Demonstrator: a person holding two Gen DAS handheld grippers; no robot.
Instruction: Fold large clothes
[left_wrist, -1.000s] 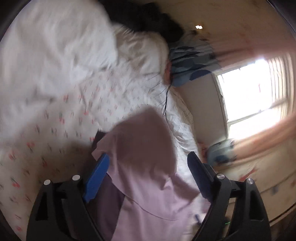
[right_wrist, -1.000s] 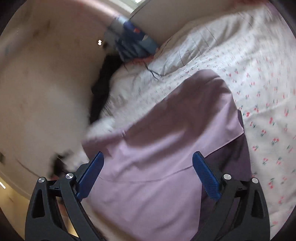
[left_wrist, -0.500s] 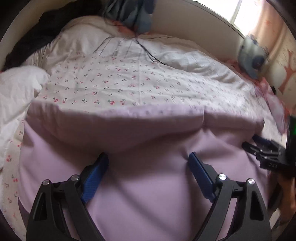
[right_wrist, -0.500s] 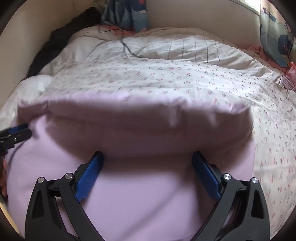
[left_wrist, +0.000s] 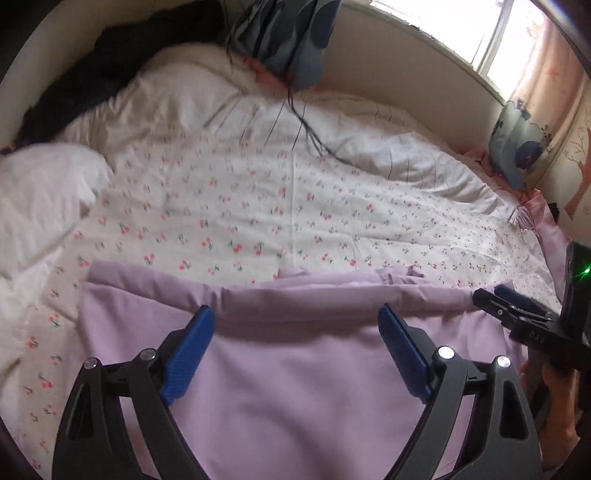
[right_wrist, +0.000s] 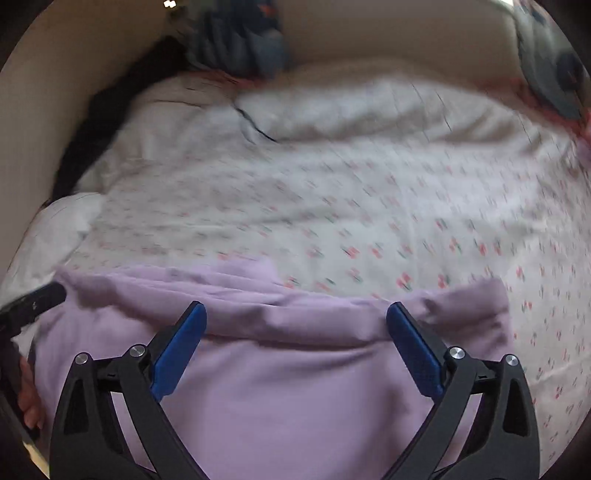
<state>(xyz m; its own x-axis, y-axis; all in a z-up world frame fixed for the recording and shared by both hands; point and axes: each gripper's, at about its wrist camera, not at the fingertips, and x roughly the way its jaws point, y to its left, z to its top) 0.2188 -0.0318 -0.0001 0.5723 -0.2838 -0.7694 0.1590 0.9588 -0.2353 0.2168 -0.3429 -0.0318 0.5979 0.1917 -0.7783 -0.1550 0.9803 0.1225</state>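
Garment: lilac cloth (left_wrist: 295, 387) lay folded on the cherry-print bedspread (left_wrist: 258, 206).
Left gripper (left_wrist: 295, 332): fingers apart, gripping nothing.
Right gripper (right_wrist: 295, 328): fingers apart, gripping nothing.

Left gripper (left_wrist: 297, 350) and right gripper (right_wrist: 295, 347): black skeletal frames, silver pivot screws, ribbed blue pads (left_wrist: 188, 360); right unit bears a green indicator light.

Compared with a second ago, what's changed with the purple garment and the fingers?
The purple garment, hanging a second ago, now lies spread on the cherry-print bedding, far edge folded over. Left gripper and right gripper came down over it, open. Left fingers have just been opening, pressing nothing.
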